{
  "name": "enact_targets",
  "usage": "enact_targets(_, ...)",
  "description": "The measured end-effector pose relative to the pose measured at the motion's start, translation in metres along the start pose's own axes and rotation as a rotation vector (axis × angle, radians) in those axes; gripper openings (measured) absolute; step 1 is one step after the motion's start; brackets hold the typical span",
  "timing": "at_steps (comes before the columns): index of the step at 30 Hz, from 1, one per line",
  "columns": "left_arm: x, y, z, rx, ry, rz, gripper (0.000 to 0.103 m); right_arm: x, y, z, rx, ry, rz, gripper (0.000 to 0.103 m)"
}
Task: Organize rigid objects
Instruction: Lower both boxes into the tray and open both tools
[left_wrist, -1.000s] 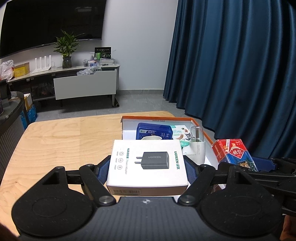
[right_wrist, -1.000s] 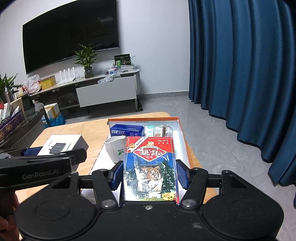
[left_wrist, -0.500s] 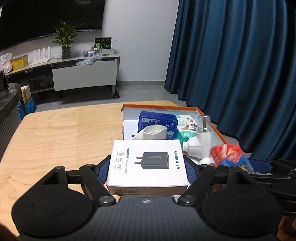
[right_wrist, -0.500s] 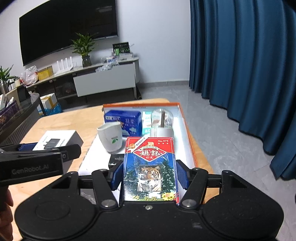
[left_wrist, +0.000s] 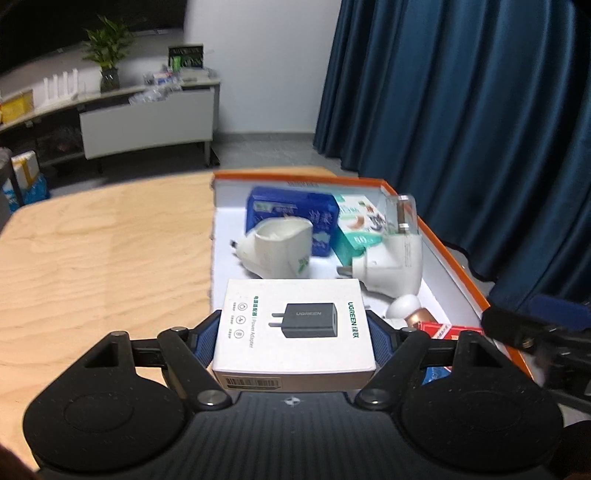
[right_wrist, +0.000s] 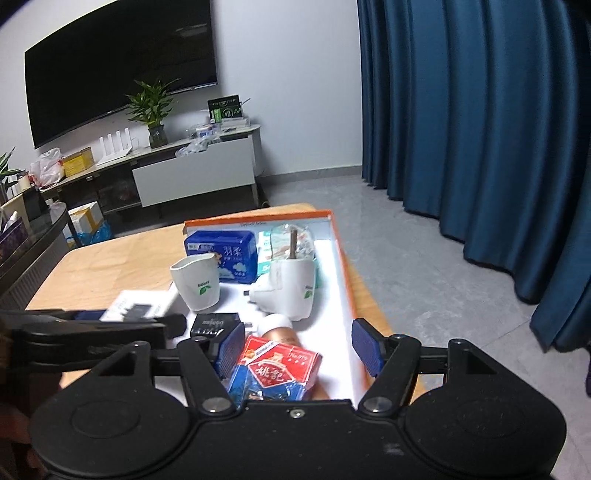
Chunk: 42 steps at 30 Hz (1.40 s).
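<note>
My left gripper (left_wrist: 294, 334) is shut on a white UGREEN charger box (left_wrist: 293, 328) and holds it over the near left part of the orange-rimmed white tray (left_wrist: 448, 258). My right gripper (right_wrist: 297, 345) is open; the red and blue card box (right_wrist: 275, 371) lies loose and tilted between its fingers at the tray's near end (right_wrist: 341, 258). The card box also shows in the left wrist view (left_wrist: 443, 328). The left gripper and charger box (right_wrist: 142, 308) show at the left of the right wrist view.
The tray holds a white cup (right_wrist: 197, 282), a blue tissue pack (right_wrist: 225, 251), a teal packet (left_wrist: 354, 229), a white plug-in device (right_wrist: 291, 291), a black item (right_wrist: 214, 325) and a copper-coloured bottle (left_wrist: 413, 314). The wooden table (left_wrist: 103, 251) extends left. Blue curtains hang on the right.
My right gripper has opened and let go of the card box, which now lies tilted in the tray. My left gripper has moved forward and right over the tray with the charger box.
</note>
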<state>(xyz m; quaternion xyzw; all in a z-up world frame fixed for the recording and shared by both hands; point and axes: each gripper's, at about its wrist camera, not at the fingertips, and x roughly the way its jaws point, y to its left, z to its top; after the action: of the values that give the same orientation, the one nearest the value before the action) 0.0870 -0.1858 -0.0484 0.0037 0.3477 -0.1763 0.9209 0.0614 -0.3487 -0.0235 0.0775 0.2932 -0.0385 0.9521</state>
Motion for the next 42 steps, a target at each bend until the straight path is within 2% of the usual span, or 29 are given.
enact_targets(5, -0.01, -0.001, 0.0, 0.008, -0.001, 0.015, 0.097, -0.011, 0.0, 0.002, -0.016, -0.015, -0.003, 0.082)
enact_targets(11, -0.046, -0.005, 0.009, 0.007, -0.036, 0.058, 0.103, -0.036, 0.003, 0.004, -0.023, -0.028, 0.028, 0.085)
enact_targets(15, -0.08, -0.013, 0.006, 0.007, -0.078, 0.109, 0.103, -0.057, 0.002, 0.001, -0.039, -0.032, 0.031, 0.088)
enact_targets(20, -0.101, -0.021, -0.014, 0.01, -0.051, 0.146, 0.103, -0.073, 0.001, -0.011, -0.039, 0.004, 0.045, 0.09)
enact_targets(27, -0.094, -0.024, -0.037, 0.009, 0.036, 0.135, 0.103, -0.077, 0.002, -0.027, -0.034, 0.072, 0.027, 0.09)
enact_targets(42, -0.092, -0.021, -0.043, -0.003, 0.042, 0.145, 0.103, -0.068, 0.007, -0.036, -0.043, 0.119, 0.021, 0.09)
